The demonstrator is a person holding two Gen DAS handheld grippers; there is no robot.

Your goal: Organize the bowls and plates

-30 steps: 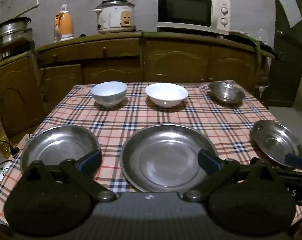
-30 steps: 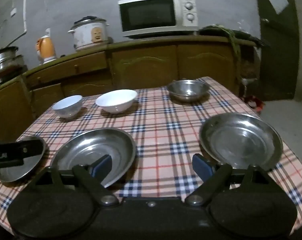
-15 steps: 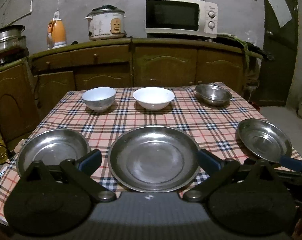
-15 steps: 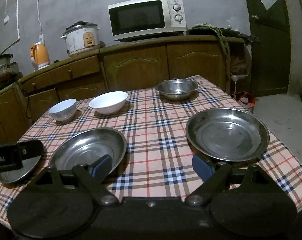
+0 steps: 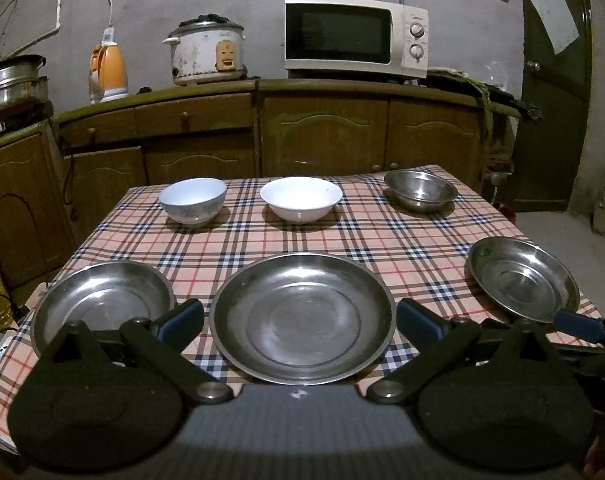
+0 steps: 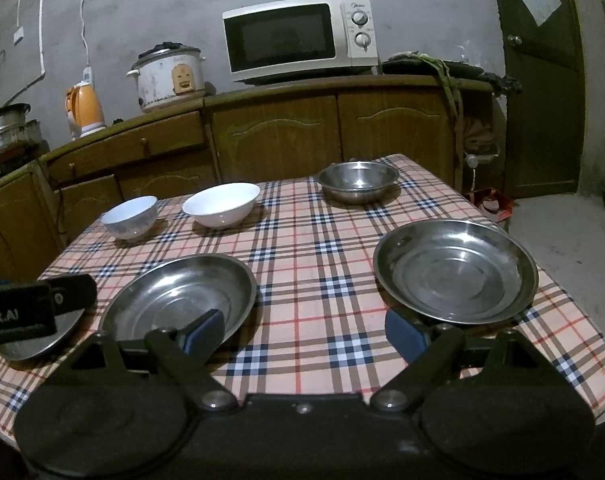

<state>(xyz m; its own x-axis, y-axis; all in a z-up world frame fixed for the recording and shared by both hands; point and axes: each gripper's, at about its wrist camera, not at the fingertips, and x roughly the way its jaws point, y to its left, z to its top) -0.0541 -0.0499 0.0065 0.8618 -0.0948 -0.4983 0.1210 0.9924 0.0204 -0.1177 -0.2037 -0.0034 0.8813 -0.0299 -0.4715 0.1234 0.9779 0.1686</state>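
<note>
Only left wrist view shows whole left plate (image 5: 102, 300); both hand-held grippers (image 5: 300, 322) (image 6: 304, 330) wide, empty.

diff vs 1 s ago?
Both cameras pulled back and up from the table; more cabinet and wall show. The left gripper and right gripper stay open and empty. No plate or bowl has shifted; the middle plate sits untouched.

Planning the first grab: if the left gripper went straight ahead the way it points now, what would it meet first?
Most likely the large middle steel plate, which lies directly between the open left gripper fingers. Beyond it sits the white bowl. The gripper's height above the table is unclear, so it might pass over the rim.
</note>
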